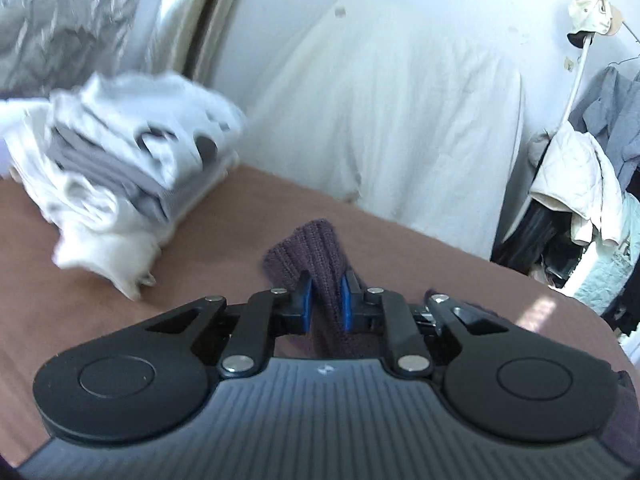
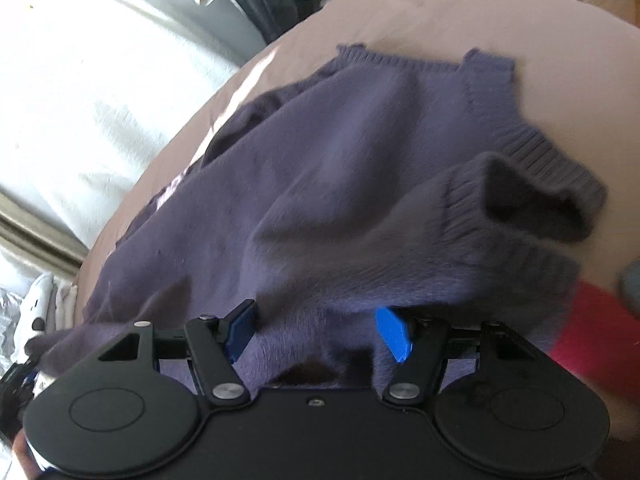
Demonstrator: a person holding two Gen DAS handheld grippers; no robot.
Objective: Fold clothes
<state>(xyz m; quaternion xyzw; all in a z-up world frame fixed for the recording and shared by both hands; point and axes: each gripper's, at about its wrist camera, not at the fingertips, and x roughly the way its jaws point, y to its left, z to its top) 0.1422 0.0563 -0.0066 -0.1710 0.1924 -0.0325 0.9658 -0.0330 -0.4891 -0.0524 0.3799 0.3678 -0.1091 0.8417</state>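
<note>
Right now my left tool point(image 1: 325, 300) is clamped on a ribbed edge of the purple sweater point(image 2: 340, 168), the knit pinched between its blue pads point(image 1: 306, 300) and poking up beyond them. My right tool point(image 2: 318, 330) stands wide, its jaws straddling the sweater's near edge with fabric between them but not pressed. The sweater itself lies spread and rumpled on the brown bed point(image 2: 480, 24), one cuff point(image 2: 532, 204) gaping open towards the right. Further out sits a stack of folded whites and greys point(image 1: 120, 160), near the wall. My worry: only the left side is truly held, so lifting further could drag the garment askew and bunch it. A thin pinch of loose knit may also slip out.
</note>
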